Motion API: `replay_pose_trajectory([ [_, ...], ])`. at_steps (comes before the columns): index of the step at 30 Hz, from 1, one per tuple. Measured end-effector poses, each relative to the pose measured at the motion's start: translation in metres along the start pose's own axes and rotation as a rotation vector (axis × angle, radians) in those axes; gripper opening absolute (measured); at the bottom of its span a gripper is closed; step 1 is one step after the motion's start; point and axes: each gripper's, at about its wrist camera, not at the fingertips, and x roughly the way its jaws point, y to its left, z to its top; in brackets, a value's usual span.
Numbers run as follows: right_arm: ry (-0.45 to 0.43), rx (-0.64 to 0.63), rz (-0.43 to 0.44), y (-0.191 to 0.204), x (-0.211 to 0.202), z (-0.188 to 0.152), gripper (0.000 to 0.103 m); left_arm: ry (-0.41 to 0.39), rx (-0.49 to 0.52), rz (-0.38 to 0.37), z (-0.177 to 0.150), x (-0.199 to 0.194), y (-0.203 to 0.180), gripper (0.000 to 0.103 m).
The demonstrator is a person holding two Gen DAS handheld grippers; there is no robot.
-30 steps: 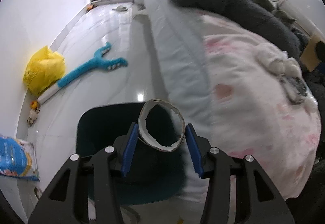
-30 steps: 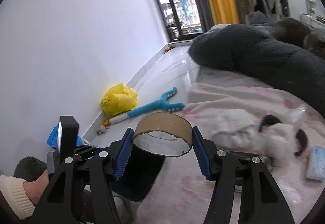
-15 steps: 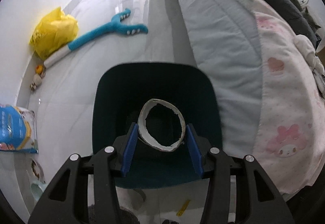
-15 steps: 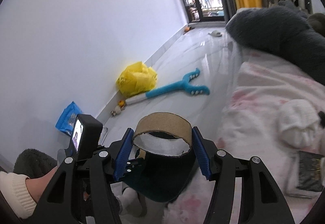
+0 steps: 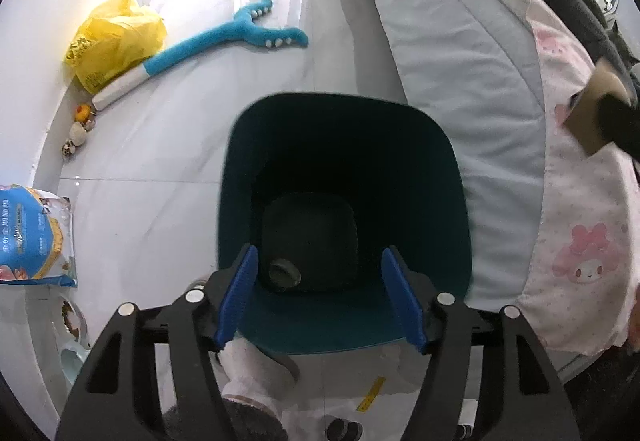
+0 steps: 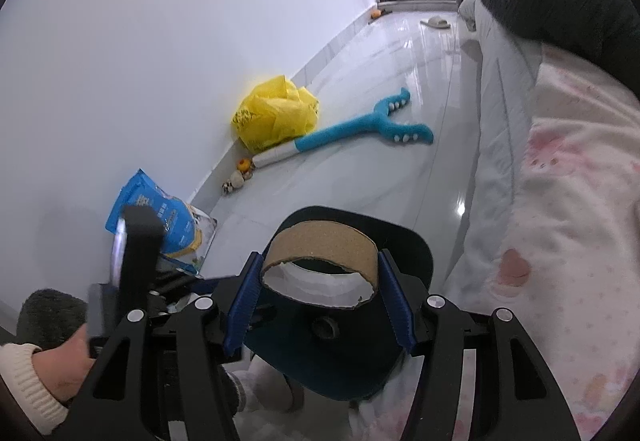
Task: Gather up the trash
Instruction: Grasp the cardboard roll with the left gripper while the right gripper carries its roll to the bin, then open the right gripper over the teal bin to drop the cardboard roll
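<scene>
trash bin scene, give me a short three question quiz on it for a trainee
1. True or false: the left gripper grips a cardboard ring.
2. What does the right gripper hold? A) the yellow bag B) a cardboard ring C) the blue toy
3. Fill in: a small cardboard ring lies at the bottom of the ____.

Key
1. False: its fingers have just been opening and nothing is between them.
2. B: the cardboard ring is pinched between the blue fingers.
3. The teal bin, which stands on the floor beside the bed.
</scene>
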Motion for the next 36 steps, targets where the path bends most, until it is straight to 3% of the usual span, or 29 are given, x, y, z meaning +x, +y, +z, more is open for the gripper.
replay_pose_trajectory([
  [10,0.121,0.015,-0.032,0.007,0.054,-0.009,0.059,-0.171,0.0,0.009,0.004,-0.054,0.018,0.071],
  [15,0.17,0.014,-0.049,0.011,0.08,-0.011,0.059,-0.212,0.018,0.016,0.003,-0.067,0.018,0.074],
  [24,0.25,0.009,-0.08,0.015,0.114,-0.024,0.059,-0.32,0.008,0.059,0.003,-0.103,0.021,0.089],
  [29,0.283,0.007,-0.101,0.016,0.131,-0.029,0.059,-0.375,-0.029,0.042,0.003,-0.121,0.025,0.09],
  [36,0.319,0.004,-0.129,0.013,0.148,-0.036,0.059,-0.419,-0.052,0.102,0.005,-0.137,0.032,0.091],
])
